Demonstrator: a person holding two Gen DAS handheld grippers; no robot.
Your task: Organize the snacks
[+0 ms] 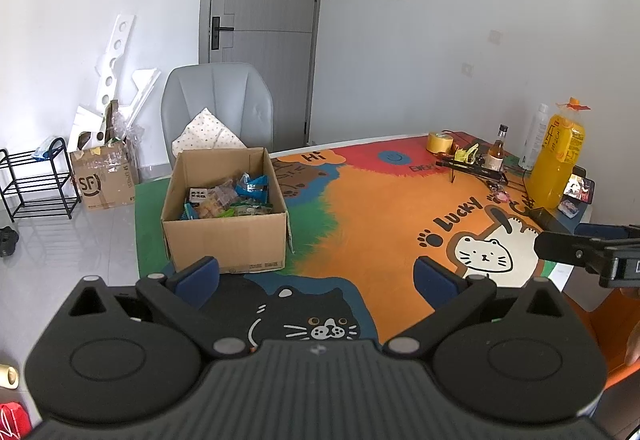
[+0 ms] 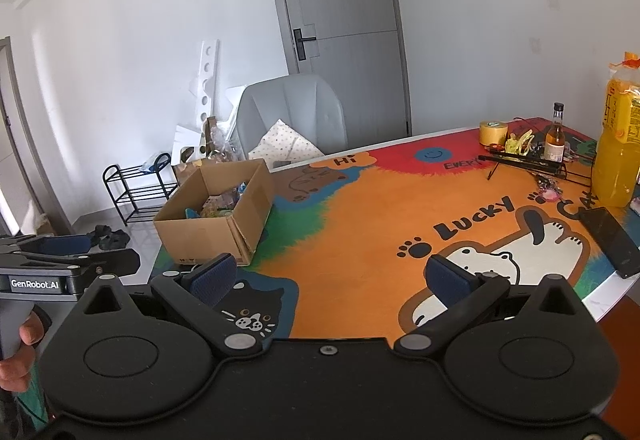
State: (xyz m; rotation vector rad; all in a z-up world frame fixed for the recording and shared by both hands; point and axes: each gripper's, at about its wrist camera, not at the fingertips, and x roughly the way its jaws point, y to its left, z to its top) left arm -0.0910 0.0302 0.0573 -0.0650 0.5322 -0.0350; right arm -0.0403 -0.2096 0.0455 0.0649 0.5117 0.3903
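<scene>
An open cardboard box (image 1: 224,240) stands on the left part of the colourful cat-print table mat (image 1: 380,208), and several snack packets (image 1: 230,198) lie inside it. In the right wrist view the same box (image 2: 200,236) sits at the table's left edge, snack packets (image 2: 218,206) partly hidden by its wall. My left gripper (image 1: 316,278) hovers open just in front of the box, nothing between its blue pads. My right gripper (image 2: 332,276) hangs open over the mat's middle, empty, to the right of the box.
A large orange juice bottle (image 1: 558,156), a small glass bottle (image 1: 498,150), a yellow tape roll (image 1: 439,141), a black folding stand (image 1: 472,168) and a phone (image 2: 610,240) crowd the table's far right. Behind the box stands a grey chair (image 1: 220,100); a shoe rack (image 1: 36,180) and another carton (image 1: 106,180) are on the floor.
</scene>
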